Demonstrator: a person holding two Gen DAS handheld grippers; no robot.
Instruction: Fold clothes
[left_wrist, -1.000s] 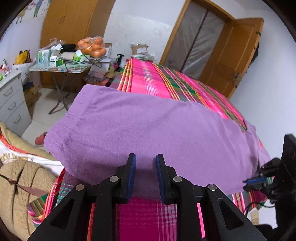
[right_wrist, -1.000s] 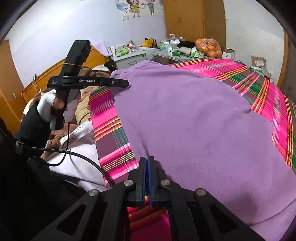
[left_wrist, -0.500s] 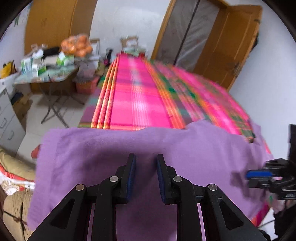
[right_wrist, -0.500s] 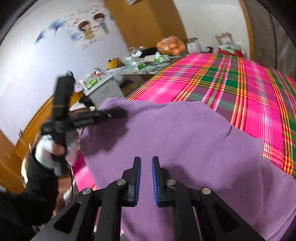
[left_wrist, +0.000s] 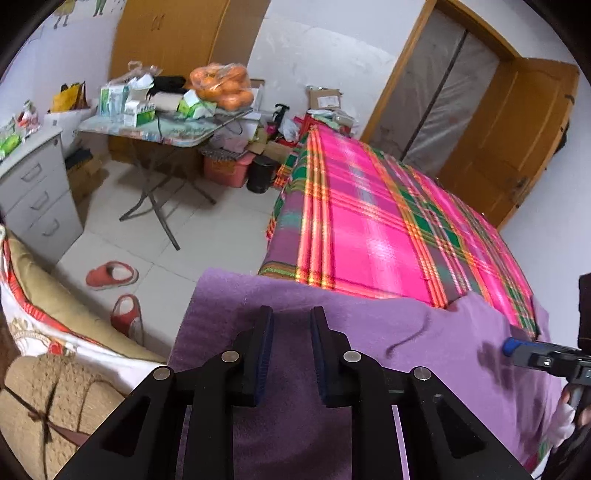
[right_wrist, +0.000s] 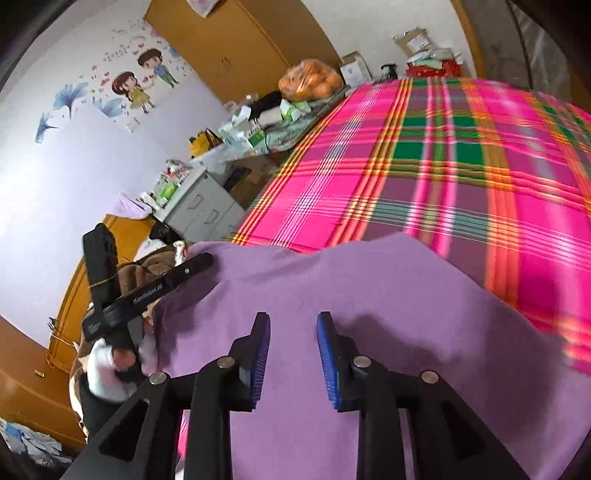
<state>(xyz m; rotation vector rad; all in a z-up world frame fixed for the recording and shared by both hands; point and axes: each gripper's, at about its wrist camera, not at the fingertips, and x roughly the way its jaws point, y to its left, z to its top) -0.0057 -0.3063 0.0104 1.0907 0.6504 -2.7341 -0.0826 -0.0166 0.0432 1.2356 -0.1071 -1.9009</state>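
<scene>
A purple cloth (left_wrist: 406, 350) lies across the near part of a bed with a pink plaid sheet (left_wrist: 369, 229). My left gripper (left_wrist: 291, 312) hovers over the cloth's left part. Its pads stand apart and only cloth shows through the gap. In the right wrist view the cloth (right_wrist: 369, 295) fills the foreground below my right gripper (right_wrist: 293, 317). Its jaws are opening, and the blue pads press on nothing. The left gripper (right_wrist: 207, 260) reaches along the cloth's left edge there, held by a white-gloved hand (right_wrist: 107, 373). The right gripper's blue tip (left_wrist: 517, 349) shows at the cloth's right side.
Left of the bed, a folding table (left_wrist: 155, 129) carries boxes and a bag of oranges (left_wrist: 221, 88). A grey drawer cabinet (left_wrist: 33, 192) stands nearer, with red slippers (left_wrist: 110, 275) on the tiled floor. A tan knitted bundle (left_wrist: 44, 398) lies at lower left. A wooden door (left_wrist: 509, 140) is at the back right.
The cloth's far edge has drawn toward the grippers, uncovering much more plaid sheet. My right jaws went from shut to apart and that view rolled. The left jaws kept their gap.
</scene>
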